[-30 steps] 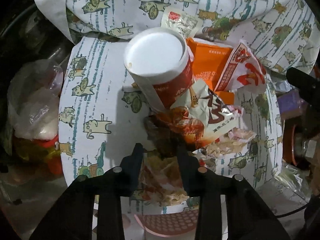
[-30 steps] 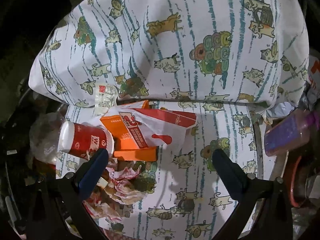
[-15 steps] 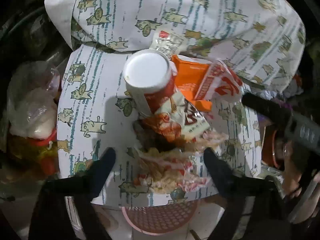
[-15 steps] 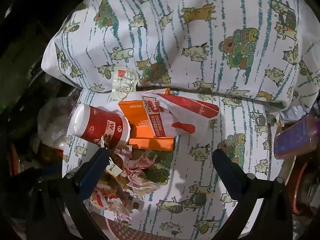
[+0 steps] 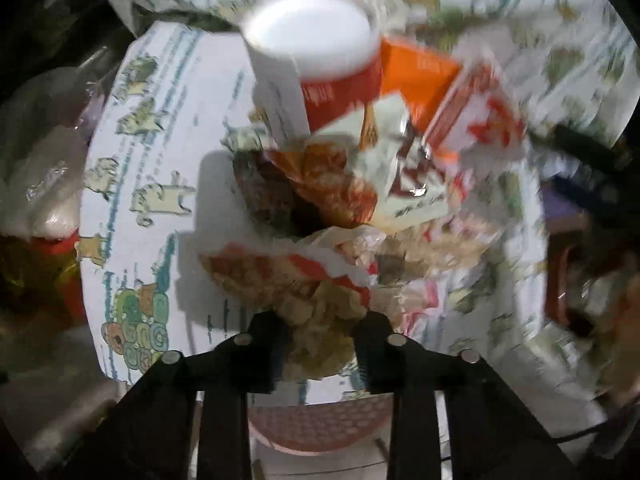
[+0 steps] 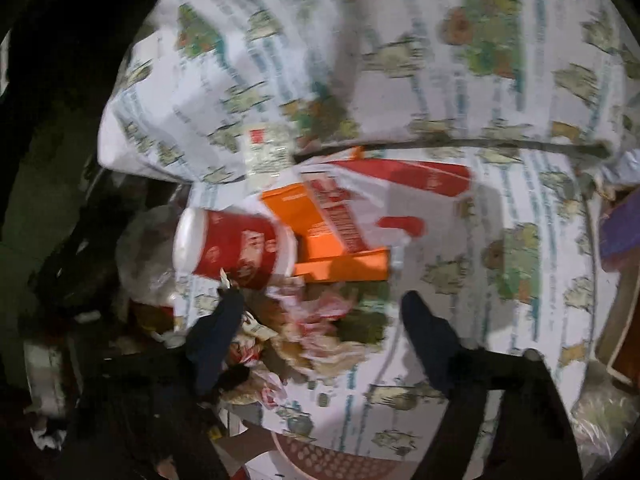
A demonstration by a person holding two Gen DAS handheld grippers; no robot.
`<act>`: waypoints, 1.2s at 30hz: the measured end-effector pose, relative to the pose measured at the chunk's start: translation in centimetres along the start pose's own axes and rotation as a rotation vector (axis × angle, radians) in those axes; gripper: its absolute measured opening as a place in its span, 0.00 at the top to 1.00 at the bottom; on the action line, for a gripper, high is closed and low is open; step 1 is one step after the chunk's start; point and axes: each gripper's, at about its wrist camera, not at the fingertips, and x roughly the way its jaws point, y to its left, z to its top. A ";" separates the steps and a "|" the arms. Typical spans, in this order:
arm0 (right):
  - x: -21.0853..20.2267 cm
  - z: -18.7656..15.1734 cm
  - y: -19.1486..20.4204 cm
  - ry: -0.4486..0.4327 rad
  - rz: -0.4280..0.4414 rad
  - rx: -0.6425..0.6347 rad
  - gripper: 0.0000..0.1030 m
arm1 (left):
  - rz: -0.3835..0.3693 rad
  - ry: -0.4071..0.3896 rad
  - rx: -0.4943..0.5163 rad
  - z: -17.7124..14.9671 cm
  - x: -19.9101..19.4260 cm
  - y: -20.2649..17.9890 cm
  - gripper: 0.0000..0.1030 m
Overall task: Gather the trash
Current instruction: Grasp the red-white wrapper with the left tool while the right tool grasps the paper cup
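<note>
Crumpled paper wrapping (image 5: 320, 292), greasy and printed in red and white, is sitting pinched between the two black fingers of the left gripper (image 5: 320, 332), whose jaws are standing narrow around its near end. The wrapping is lying at the near edge of a heap of fast-food litter on a round seat covered in a cat-print cloth (image 5: 160, 128), with the pink perforated rim of a stool (image 5: 320, 424) showing beneath the cloth's edge.

Behind the wrapping, a torn snack packet (image 5: 404, 176) is leaning against a red paper cup (image 5: 320, 52) with a white lid, which is lying on its side. An orange carton (image 5: 416, 76) and a red-and-white paper bag (image 5: 480, 116) are resting just beyond, touching the cup. A clear plastic bag (image 5: 44, 176) is sitting off the seat to the left.

From the right wrist view, the right gripper (image 6: 324, 312) is hovering with its jaws spread wide above the same heap, gripping nothing; one finger is just beside the cup (image 6: 236, 248), the other over bare cloth (image 6: 500, 208). A small sauce sachet (image 6: 264, 148) is lying at the fold behind the carton (image 6: 320, 236) and bag (image 6: 384, 196). Both views are blurred by motion.
</note>
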 end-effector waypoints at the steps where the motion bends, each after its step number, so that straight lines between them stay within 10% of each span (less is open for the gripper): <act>1: 0.3 0.0 0.8 -0.002 0.016 -0.030 0.31 | 0.004 -0.021 0.008 0.2 -0.8 0.0 0.71; 11: 5.0 -0.5 6.5 0.072 0.100 -0.182 0.58 | 0.136 -0.127 -0.003 1.1 -6.6 2.8 0.71; 19: 7.8 -0.9 8.4 0.068 -0.022 -0.198 0.23 | 0.334 -0.281 -0.115 2.6 -10.6 8.6 0.71; 27: 8.9 -0.3 7.8 0.040 -0.020 -0.067 0.18 | 0.325 -0.294 -0.178 2.7 -11.8 11.6 0.71; 36: 8.0 -0.5 10.3 -0.075 -0.118 -0.209 0.13 | 0.350 -0.306 -0.159 3.0 -11.7 10.6 0.71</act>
